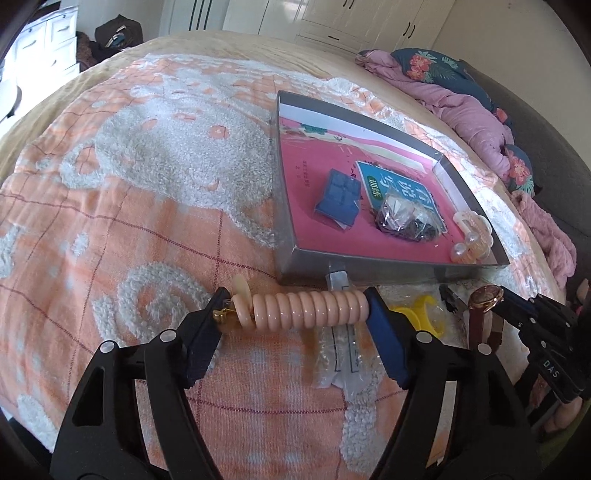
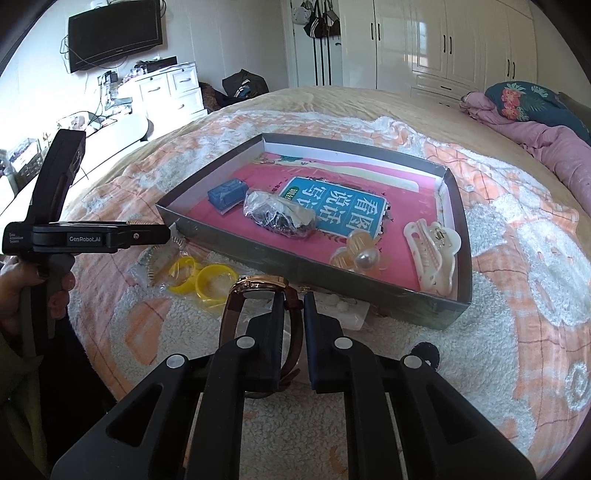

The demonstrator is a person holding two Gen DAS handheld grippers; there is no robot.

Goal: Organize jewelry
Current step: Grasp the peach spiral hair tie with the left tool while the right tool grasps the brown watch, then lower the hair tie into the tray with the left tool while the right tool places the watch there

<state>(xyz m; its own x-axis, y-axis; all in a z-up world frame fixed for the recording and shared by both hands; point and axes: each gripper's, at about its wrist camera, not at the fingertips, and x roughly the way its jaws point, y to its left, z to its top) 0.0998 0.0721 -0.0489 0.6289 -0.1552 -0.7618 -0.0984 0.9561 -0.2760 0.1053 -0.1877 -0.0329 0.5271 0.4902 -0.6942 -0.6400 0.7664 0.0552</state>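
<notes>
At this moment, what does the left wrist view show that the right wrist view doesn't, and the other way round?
Only the left wrist view shows the peach coil hair tie stretched between the left gripper fingers. Only the right wrist view shows the wall TV and a hand on the left gripper's handle. Both show the grey box, the white hair claw inside it, and the watch held in the right gripper.

Left claw [image 1: 297,314] spread wide; right claw [image 2: 293,325] nearly closed — both gripping.

Your tray [image 2: 373,291] grey with pink lining, beside it yellow rings [image 2: 216,282], peach coil [image 1: 310,308], brown-strapped watch [image 2: 258,295].
</notes>
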